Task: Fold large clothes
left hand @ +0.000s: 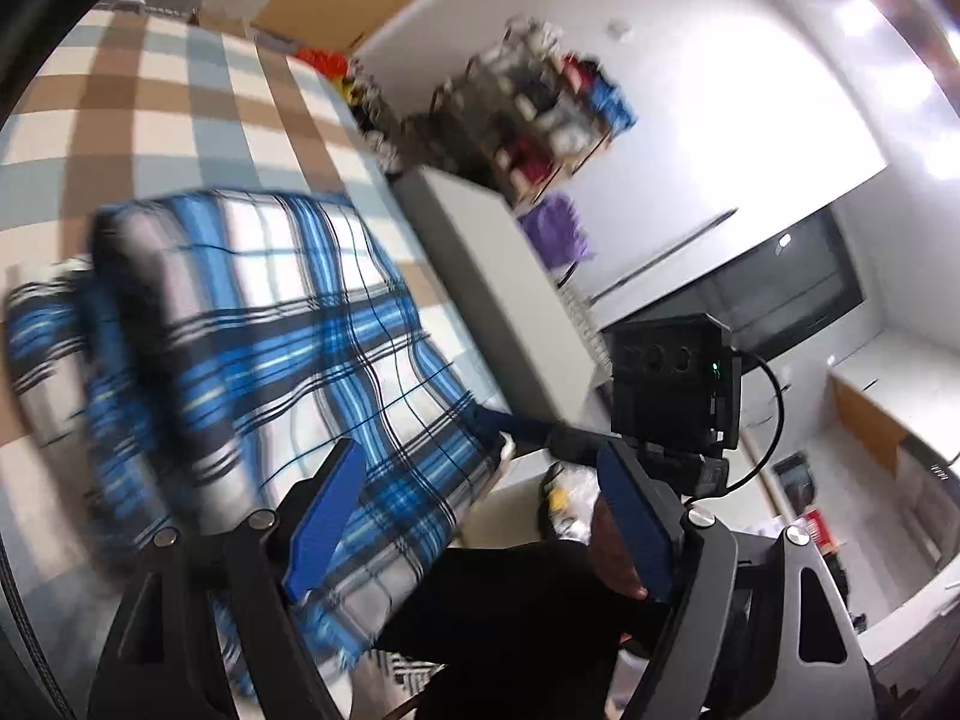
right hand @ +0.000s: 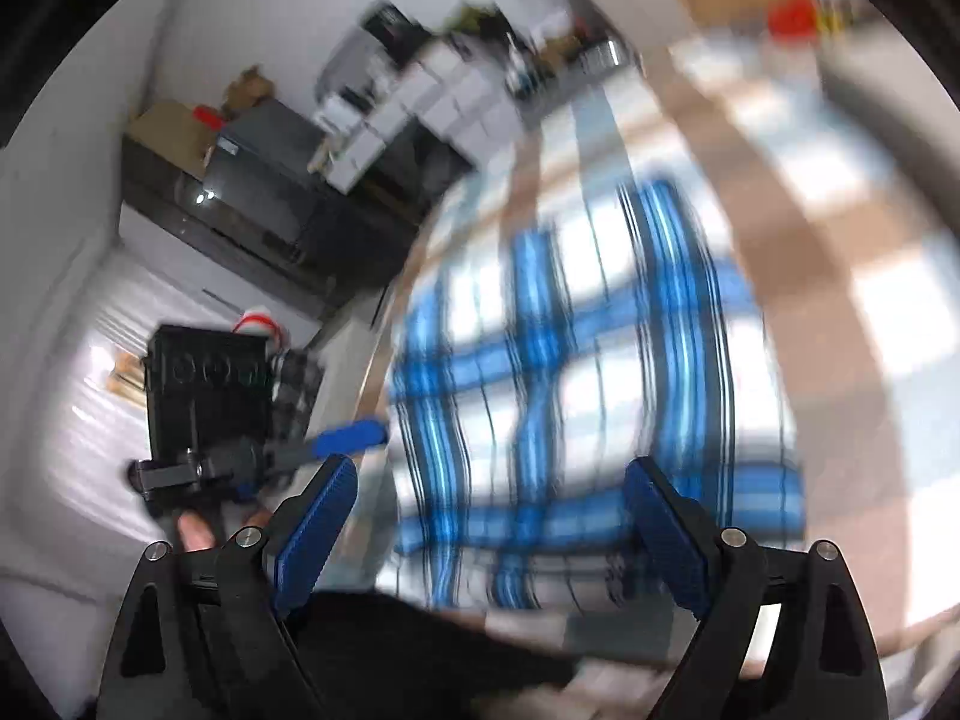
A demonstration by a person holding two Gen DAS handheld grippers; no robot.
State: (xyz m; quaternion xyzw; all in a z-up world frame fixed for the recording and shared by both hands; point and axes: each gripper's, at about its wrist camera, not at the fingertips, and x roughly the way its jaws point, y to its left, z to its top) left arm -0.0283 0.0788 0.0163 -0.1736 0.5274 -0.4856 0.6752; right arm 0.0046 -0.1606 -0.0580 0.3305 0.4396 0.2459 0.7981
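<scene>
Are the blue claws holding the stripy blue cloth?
No. Both the left gripper and right gripper are open and empty; the plaid garment lies loose.

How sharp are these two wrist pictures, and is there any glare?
Left wrist view: the plaid garment is smeared by motion blur at its left end, and ceiling lights flare at top right. Right wrist view: heavier blur over the garment and checked bedcover; only the gripper fingers look crisp.
</scene>
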